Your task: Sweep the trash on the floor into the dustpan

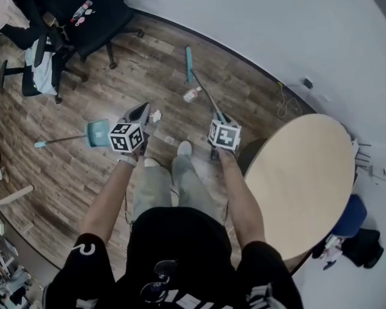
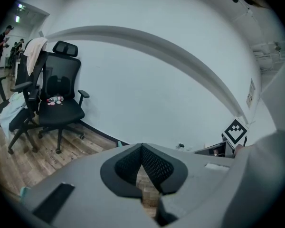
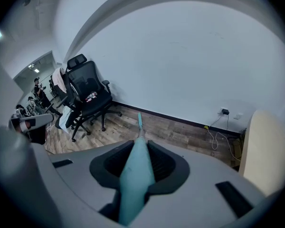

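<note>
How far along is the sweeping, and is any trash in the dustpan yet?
Done: the right gripper is shut on the broom handle, with its brush end down on the floor near the wall. In hand: the sweep is not yet done; a small bottle and a white scrap lie loose on the floor. Left: the dustpan lies unheld beside the left gripper, whose jaws are shut and empty.

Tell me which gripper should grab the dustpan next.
Left. The left gripper is empty, jaws together, beside the dustpan; the right gripper is clamped on the broom.
</note>
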Available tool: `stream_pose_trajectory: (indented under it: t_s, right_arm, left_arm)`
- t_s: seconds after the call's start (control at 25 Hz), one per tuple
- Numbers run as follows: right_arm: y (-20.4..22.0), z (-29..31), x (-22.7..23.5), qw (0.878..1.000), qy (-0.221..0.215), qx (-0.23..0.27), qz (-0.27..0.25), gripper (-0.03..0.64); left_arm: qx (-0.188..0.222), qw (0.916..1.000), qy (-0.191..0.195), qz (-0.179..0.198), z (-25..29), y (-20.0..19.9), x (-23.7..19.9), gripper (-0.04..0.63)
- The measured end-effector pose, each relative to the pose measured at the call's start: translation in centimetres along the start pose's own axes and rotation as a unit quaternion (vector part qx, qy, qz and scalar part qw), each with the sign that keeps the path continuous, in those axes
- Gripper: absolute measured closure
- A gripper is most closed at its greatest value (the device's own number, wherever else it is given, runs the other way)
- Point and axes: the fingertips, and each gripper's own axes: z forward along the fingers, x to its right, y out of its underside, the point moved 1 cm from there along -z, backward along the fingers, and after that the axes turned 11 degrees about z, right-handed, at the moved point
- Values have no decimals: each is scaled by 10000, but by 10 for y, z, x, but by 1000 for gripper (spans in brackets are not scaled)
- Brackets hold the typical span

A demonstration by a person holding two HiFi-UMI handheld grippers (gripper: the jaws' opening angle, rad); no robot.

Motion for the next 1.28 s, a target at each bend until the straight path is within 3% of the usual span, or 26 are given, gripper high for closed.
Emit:
stream_pose_trajectory:
  t_s: [0.56,0.84,1.28]
  right_arm:
    - [21,91,78,9976,657,125,150,534]
    - [46,128,102,9959,841,-118,328,534]
    - [89,159,82,9966,666,-485,16,533]
  left_arm:
    - [-109,9987,450,199,123,46,-26,601]
    - [-226,9979,567,226,157,79,-24,601]
    - [-290,9985,452,87,159,114,-39,601]
